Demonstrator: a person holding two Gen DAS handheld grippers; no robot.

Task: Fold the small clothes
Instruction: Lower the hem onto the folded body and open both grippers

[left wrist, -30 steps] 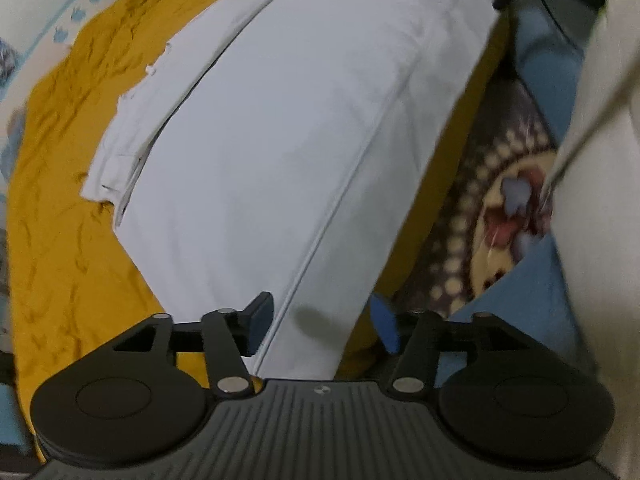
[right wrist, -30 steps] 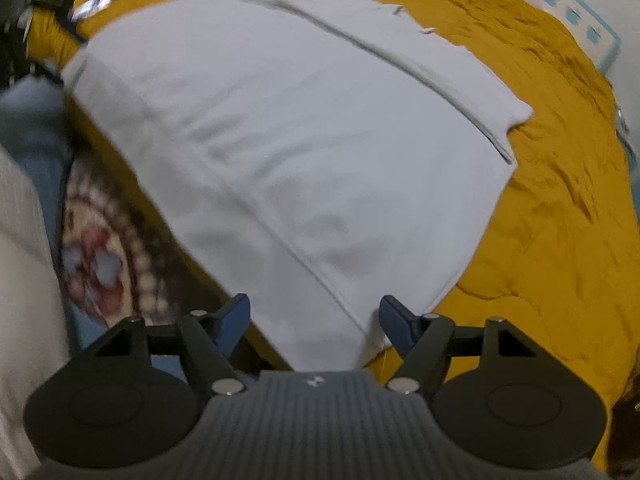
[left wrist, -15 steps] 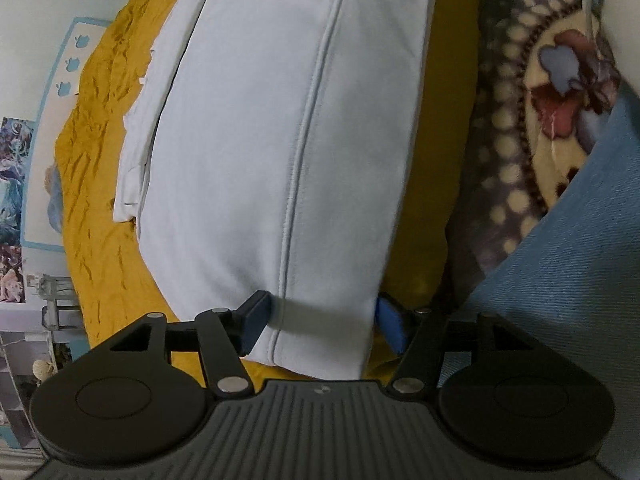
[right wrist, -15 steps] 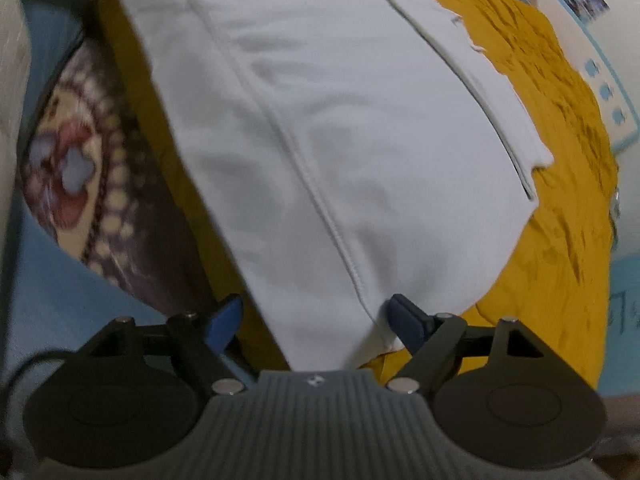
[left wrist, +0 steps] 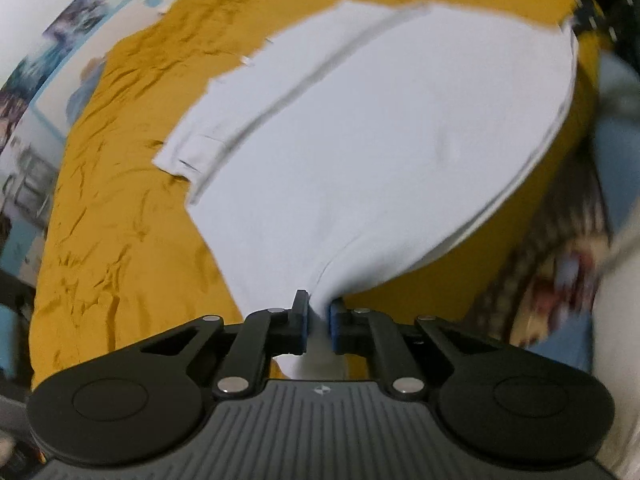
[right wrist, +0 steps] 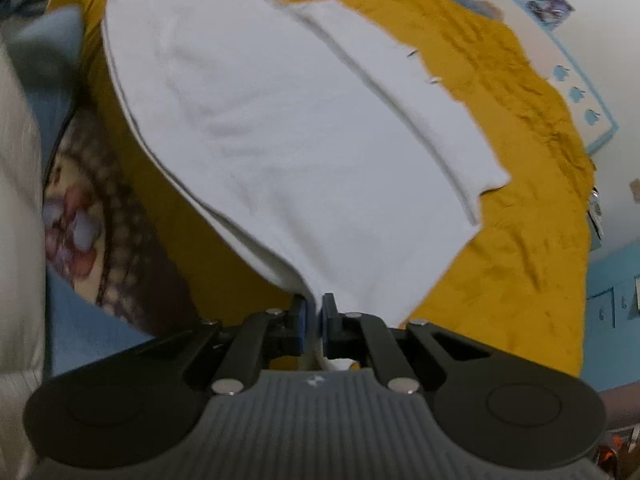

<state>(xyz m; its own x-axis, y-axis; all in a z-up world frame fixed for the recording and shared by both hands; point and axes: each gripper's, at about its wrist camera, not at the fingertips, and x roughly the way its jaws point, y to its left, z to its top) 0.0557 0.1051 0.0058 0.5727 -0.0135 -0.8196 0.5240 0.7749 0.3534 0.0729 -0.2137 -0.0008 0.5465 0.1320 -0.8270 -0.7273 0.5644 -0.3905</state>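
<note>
A white folded garment (left wrist: pixel 380 140) lies flat on a yellow bedspread (left wrist: pixel 120 220). Its near edge is bunched and lifted between the blue pads of my left gripper (left wrist: pixel 318 312), whose jaws are closing and pinch the cloth. In the right wrist view the same white garment (right wrist: pixel 300 140) spreads away from me. My right gripper (right wrist: pixel 313 312) has its jaws closing on another part of the near hem, with cloth pressed between the pads. A second layer shows under the lifted edge in both views.
The yellow bedspread (right wrist: pixel 520 240) is wrinkled around the garment. A dark flower-patterned blanket (left wrist: pixel 560 260) (right wrist: pixel 80 208) hangs at the bed's near edge. Blue fabric (right wrist: pixel 80 340) and pale cloth (left wrist: pixel 616 340) sit beside it. A wall with posters (left wrist: pixel 60 40) stands beyond.
Both grippers went from open around the garment's near edge to closed on it. Both have risen a little, and the hem now lifts off the bedspread.
</note>
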